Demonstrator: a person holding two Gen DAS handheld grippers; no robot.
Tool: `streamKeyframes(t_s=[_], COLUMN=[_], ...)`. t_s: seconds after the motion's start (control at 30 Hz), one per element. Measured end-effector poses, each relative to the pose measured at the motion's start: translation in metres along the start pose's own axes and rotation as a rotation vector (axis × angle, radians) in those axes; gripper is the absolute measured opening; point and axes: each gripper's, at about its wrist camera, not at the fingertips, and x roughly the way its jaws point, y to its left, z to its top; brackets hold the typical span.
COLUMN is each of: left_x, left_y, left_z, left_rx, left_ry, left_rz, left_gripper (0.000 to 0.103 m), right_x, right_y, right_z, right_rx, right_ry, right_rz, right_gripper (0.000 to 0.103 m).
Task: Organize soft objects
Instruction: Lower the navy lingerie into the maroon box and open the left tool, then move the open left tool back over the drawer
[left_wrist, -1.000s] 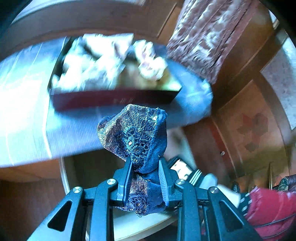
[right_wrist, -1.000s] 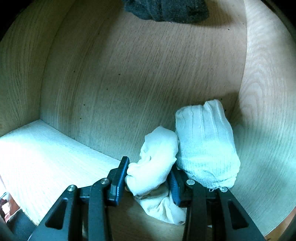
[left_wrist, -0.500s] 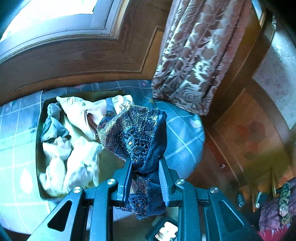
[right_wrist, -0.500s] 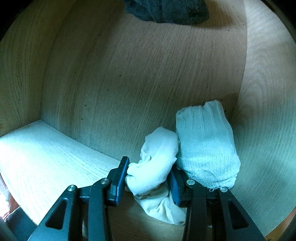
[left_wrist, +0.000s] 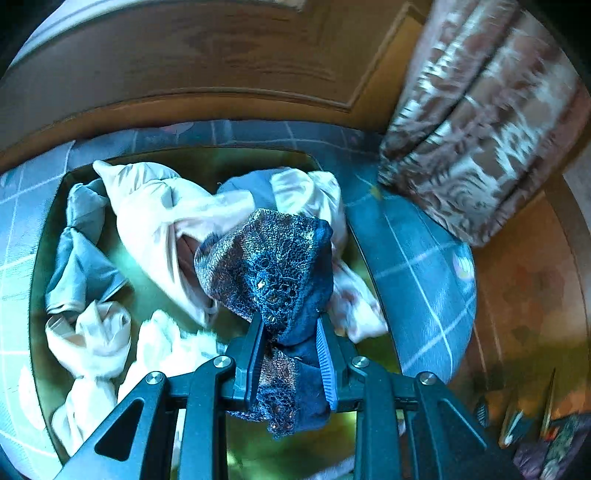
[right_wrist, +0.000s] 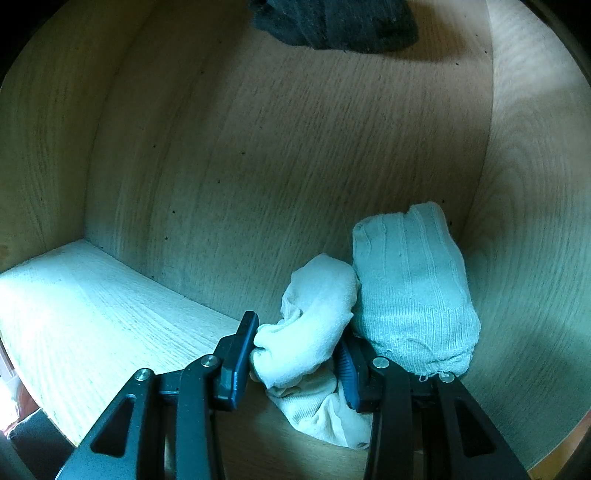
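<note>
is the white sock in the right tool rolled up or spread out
Rolled up. The white sock is a bunched bundle pinched in the right tool, beside a ribbed rolled sock in the wooden drawer's corner.

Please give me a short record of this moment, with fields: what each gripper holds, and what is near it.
left gripper: shut on blue lace garment
below left gripper: tray of pale and grey clothes
right gripper: shut on cream sock
right gripper place: inside wooden compartment
beside cream sock: pale ribbed sock roll, touching it
far in compartment: dark cloth
</note>
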Motion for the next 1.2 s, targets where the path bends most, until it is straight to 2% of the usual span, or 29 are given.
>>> streamKeyframes(t_s=[0.27, 0.4, 0.53, 0.77, 0.87, 1.0, 1.2], left_x=[0.031, 0.036, 0.026, -0.007, -0.024, -0.049, -0.079], left_y=[-0.004, 0.0, -0.001, -0.001, -0.001, -0.003, -0.002], left_z=[0.016, 0.016, 0.013, 0.002, -0.014, -0.047, -0.119], left_rx=[0.051, 0.026, 0.036, 0.069, 0.08, 0.104, 0.207], left_ry=[0.031, 0.039, 0.029, -0.029, -0.052, -0.07, -0.075], left_rz=[0.084, 0.091, 0.108, 0.098, 0.082, 0.023, -0.034], left_gripper=[0.028, 0.032, 0.041, 0.042, 0.046, 0.049, 0.049], right_x=[-0.002, -0.003, -0.003, -0.003, -0.004, -0.004, -0.004], right_y=[0.0, -0.001, -0.001, -0.002, -0.002, -0.003, -0.004], right_z=[-0.001, -0.002, -0.002, -0.003, -0.003, -0.003, -0.003], right_rx=[-0.001, -0.002, -0.002, -0.003, -0.003, -0.004, -0.002], right_ry=[-0.004, -0.008, -0.009, -0.01, -0.01, -0.009, -0.006], right_rz=[0.003, 0.005, 0.005, 0.005, 0.005, 0.005, 0.005], right_gripper=[0.041, 0.041, 0.041, 0.041, 0.041, 0.041, 0.041])
